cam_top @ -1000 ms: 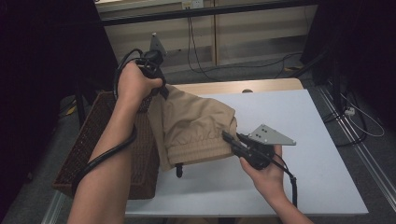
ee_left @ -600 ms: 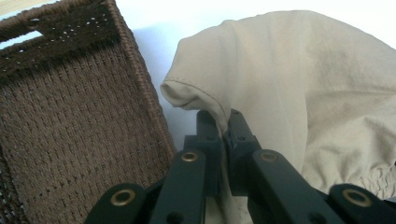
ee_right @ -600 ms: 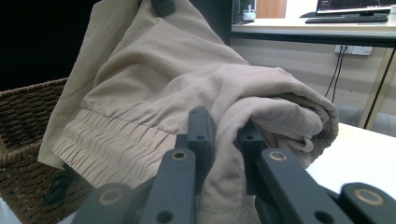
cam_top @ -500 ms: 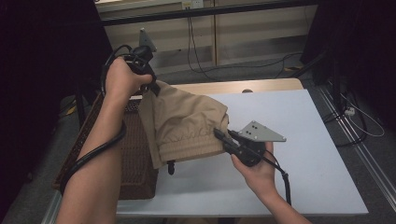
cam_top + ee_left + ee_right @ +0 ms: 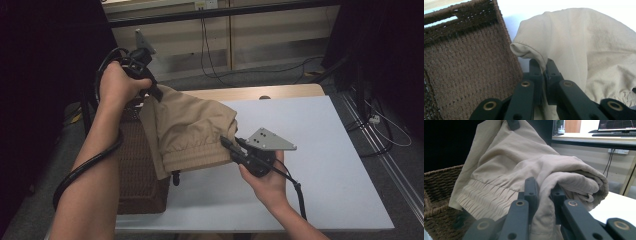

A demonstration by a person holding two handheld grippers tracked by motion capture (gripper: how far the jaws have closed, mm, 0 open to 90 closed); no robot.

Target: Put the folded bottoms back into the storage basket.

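Your left gripper (image 5: 150,90) is pinching a folded edge of the tan shorts (image 5: 192,131), with its jaws closed on the cloth. You hold it up high, above the far end of the brown basket (image 5: 137,175). Your right gripper (image 5: 229,145) is biting the shorts too, at the side away from the basket, over the white table (image 5: 325,165). So the shorts hang in the air between your two grippers, part over the basket and part over the table.

From the high view you can see both of your hands, the grey plate on the right gripper and the cable looping under your left arm. The left gripper view looks down past the shorts (image 5: 579,50) into the basket (image 5: 469,72) (you see its woven wall and bottom, with nothing lying on the part that shows). The right gripper view shows the bunched waistband (image 5: 484,197) with its many small gathers, and a dark tab at the top of the cloth. It also shows a desk far behind.

Count them: two grippers, one pair of shorts, one basket, one table.
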